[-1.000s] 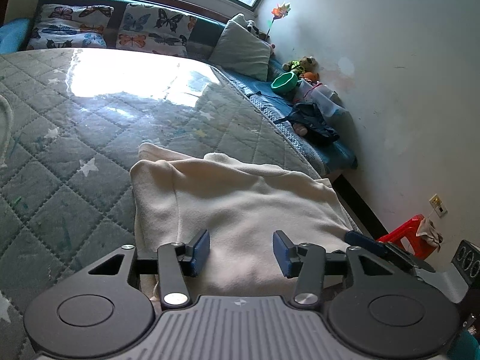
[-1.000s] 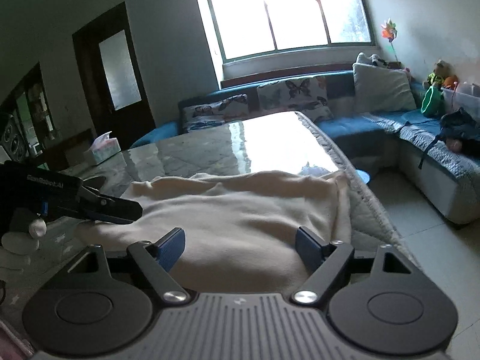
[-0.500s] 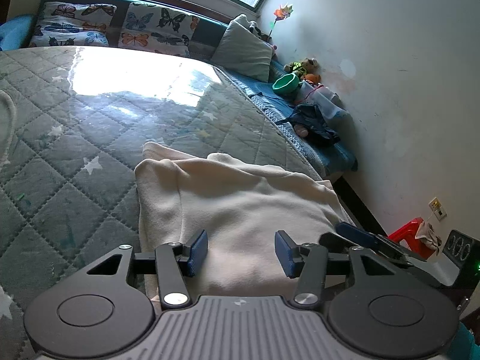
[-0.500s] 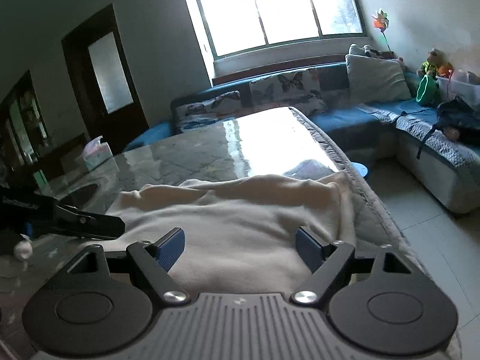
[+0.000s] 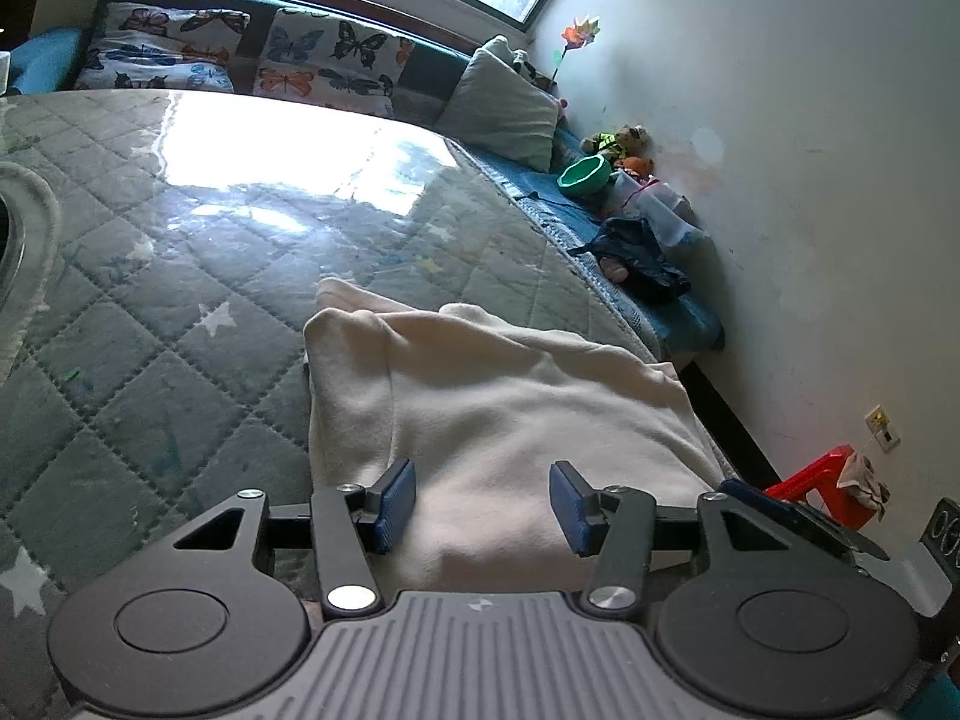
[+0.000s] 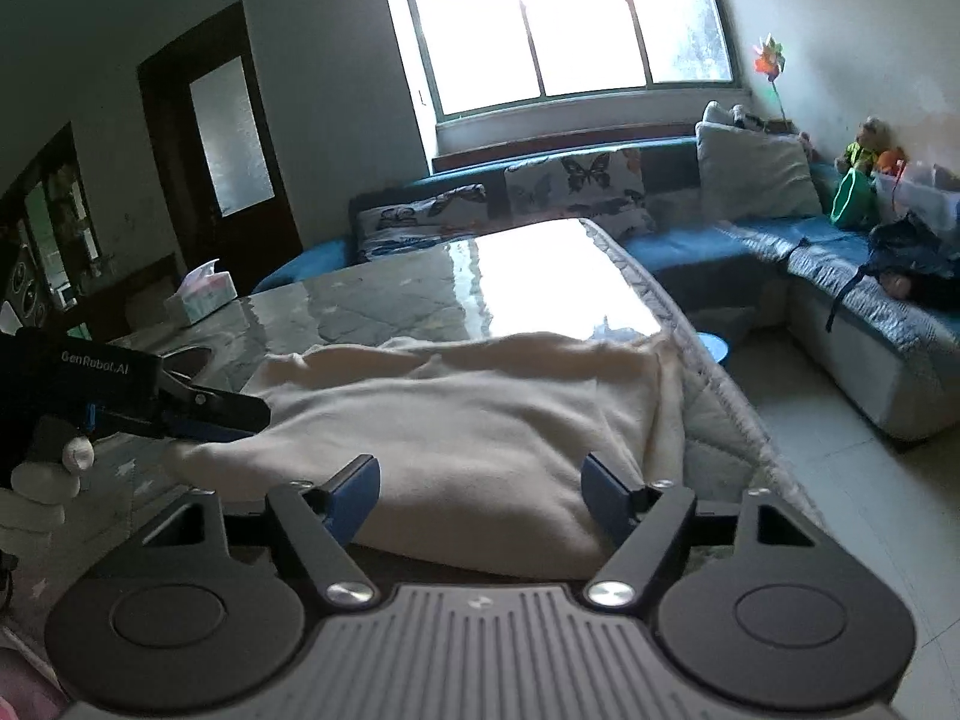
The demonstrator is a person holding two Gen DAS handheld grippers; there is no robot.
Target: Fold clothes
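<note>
A cream garment [image 5: 492, 408] lies folded on the quilted table cover [image 5: 150, 300], near the table's right edge; it also shows in the right wrist view [image 6: 480, 414]. My left gripper [image 5: 483, 501] is open and empty, its blue pads just above the garment's near edge. My right gripper [image 6: 480, 495] is open wide and empty, over the garment's near fold. The left gripper appears from the side in the right wrist view [image 6: 180, 408], at the garment's left edge. The right gripper's tip shows at the right in the left wrist view [image 5: 780, 510].
A blue sofa [image 6: 840, 252] with butterfly cushions [image 5: 324, 60] wraps around the far and right sides. A tissue box [image 6: 201, 300] stands on the table's far left. A red stool [image 5: 834, 480] stands by the white wall. A glossy sheet covers the table.
Both grippers have shifted slightly over the garment and stay open. The left gripper has come closer to the garment's left edge in the right wrist view.
</note>
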